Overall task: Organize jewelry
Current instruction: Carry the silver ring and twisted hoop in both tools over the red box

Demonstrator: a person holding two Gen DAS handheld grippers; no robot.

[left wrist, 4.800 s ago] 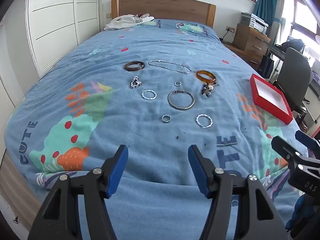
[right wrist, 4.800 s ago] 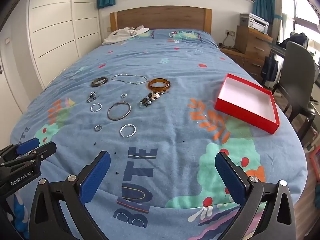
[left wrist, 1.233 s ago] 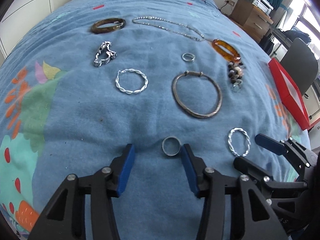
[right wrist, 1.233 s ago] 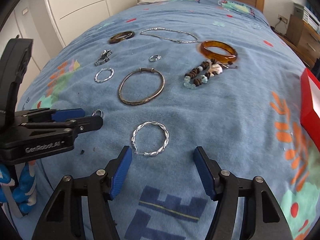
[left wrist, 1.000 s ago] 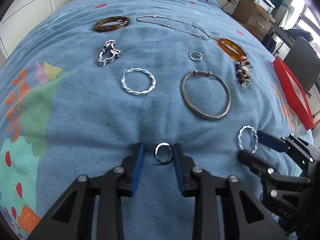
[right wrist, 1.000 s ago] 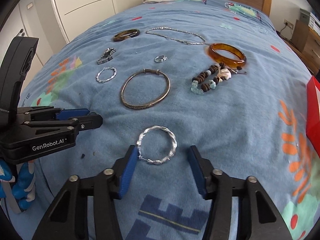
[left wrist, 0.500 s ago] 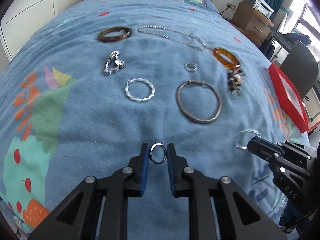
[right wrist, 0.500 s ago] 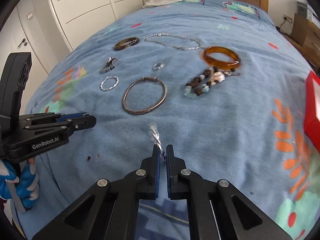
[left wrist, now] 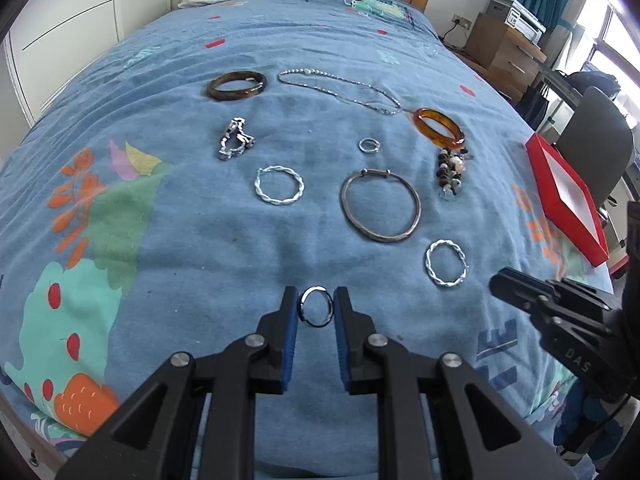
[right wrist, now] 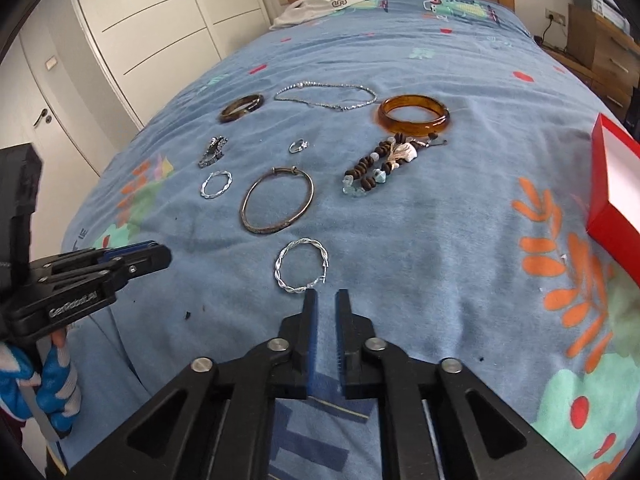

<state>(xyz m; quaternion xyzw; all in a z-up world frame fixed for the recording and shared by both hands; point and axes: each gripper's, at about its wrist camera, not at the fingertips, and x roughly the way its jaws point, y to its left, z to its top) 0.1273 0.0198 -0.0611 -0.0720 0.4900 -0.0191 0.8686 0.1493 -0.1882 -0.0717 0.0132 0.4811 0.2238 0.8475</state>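
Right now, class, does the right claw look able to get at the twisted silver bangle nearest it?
Probably yes. The twisted silver bangle lies flat on the bedspread just ahead of the right claw, nothing between. Its jaws have just been opening, empty, the gap narrow.

Bare blue bedspread [right wrist: 460, 240] lies open between the bead bracelet [right wrist: 376, 168] and the red box [right wrist: 616, 184]; left of that, jewelry crowds close, twisted bangle [right wrist: 302, 266] nearest.
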